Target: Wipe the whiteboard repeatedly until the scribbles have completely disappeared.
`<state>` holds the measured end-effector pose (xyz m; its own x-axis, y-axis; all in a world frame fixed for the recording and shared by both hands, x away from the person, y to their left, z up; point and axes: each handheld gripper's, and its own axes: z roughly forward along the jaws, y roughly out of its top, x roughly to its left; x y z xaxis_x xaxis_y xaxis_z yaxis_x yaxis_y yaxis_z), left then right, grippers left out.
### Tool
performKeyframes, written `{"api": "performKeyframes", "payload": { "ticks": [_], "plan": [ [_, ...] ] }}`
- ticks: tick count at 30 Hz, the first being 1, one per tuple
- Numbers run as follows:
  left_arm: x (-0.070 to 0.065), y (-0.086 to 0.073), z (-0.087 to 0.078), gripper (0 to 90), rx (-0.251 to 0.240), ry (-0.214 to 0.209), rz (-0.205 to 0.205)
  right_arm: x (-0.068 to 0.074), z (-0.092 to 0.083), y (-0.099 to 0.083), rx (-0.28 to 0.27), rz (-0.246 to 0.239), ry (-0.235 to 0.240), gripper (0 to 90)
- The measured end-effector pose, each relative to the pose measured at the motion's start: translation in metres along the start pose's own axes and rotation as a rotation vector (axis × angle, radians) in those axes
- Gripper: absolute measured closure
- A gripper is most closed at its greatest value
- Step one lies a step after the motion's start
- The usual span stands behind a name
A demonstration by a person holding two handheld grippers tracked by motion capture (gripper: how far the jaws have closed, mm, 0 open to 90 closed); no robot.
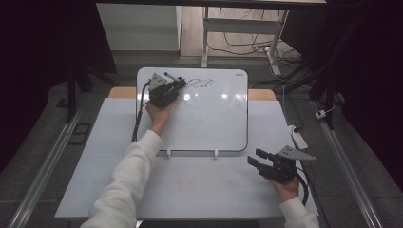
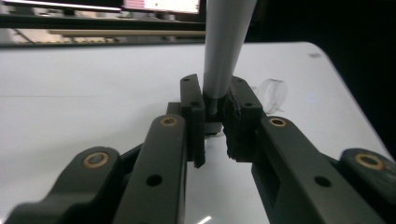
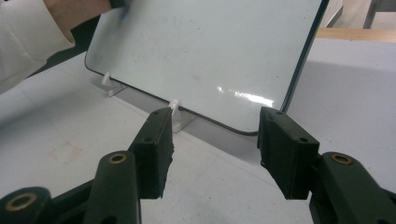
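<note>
Left gripper (image 1: 177,85) up at the far-left part of the whiteboard (image 1: 209,118), fingers (image 2: 192,119) clenched on a grey marker (image 2: 224,51). Marker standing up between the two fingers, its dark lower end pinched at their tips, barrel rising out the top of the left gripper view. Just ahead of those fingers, on the board surface, a few looped black marks (image 1: 199,84). Past the fingers in the left gripper view, the board's rounded corner and a small clear clip (image 2: 273,91).

Right gripper (image 1: 255,158) low on the near-right of the tabletop (image 1: 199,185), fingers (image 3: 156,147) released, spread well apart with nothing between them. Beyond their tips, the near edge of the whiteboard, propped tilted on two small white feet (image 3: 175,109), one foot just past the left-hand finger. A faint red square outline (image 3: 65,151) on the tabletop, off to the left of those fingers. White sleeve (image 1: 126,185) running up to the left gripper.
</note>
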<state>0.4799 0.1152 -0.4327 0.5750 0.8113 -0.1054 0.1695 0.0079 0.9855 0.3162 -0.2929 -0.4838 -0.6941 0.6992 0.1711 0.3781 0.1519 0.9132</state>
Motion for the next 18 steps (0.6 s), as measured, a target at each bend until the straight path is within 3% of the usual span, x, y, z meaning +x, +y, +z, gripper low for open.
{"api": "performKeyframes", "payload": {
  "ticks": [1, 2, 3, 5, 9, 11, 14, 16, 17, 18],
  "plan": [
    [0.0, 0.0, 0.0, 78.2, 0.0, 0.0, 0.0, 0.0, 0.0, 0.0, -0.001, 0.001, 0.0, 45.3],
    [-0.015, -0.004, 0.009, 78.2, 0.006, -0.031, 0.012, 0.001, 0.0, 0.0, -0.002, 0.001, -0.001, 45.3],
    [-0.02, -0.005, 0.013, 78.2, 0.007, -0.041, 0.018, 0.0, 0.0, 0.0, -0.001, 0.001, -0.001, 45.3],
    [-0.022, -0.004, 0.013, 78.2, 0.011, -0.03, 0.042, 0.0, 0.0, 0.0, 0.001, 0.001, -0.003, 45.3],
    [-0.006, 0.003, 0.002, 78.2, -0.003, 0.036, 0.05, -0.001, 0.0, 0.0, 0.002, 0.002, -0.004, 45.2],
    [0.018, 0.008, -0.013, 78.2, -0.025, 0.087, -0.003, -0.001, -0.002, 0.0, -0.002, 0.004, -0.003, 45.3],
    [0.022, 0.009, -0.016, 78.2, -0.029, 0.096, -0.008, -0.001, -0.002, 0.0, -0.005, 0.002, -0.002, 45.2],
    [0.009, 0.004, -0.008, 78.2, -0.021, 0.07, -0.002, 0.0, -0.001, 0.001, -0.005, 0.001, -0.002, 45.2],
    [0.009, 0.004, -0.008, 78.2, -0.021, 0.07, -0.002, 0.0, -0.001, 0.001, -0.005, 0.0, -0.001, 45.2],
    [-0.006, -0.002, -0.003, 78.2, 0.0, 0.05, 0.048, 0.001, -0.001, 0.001, -0.004, -0.001, 0.0, 45.2]
  ]
}}
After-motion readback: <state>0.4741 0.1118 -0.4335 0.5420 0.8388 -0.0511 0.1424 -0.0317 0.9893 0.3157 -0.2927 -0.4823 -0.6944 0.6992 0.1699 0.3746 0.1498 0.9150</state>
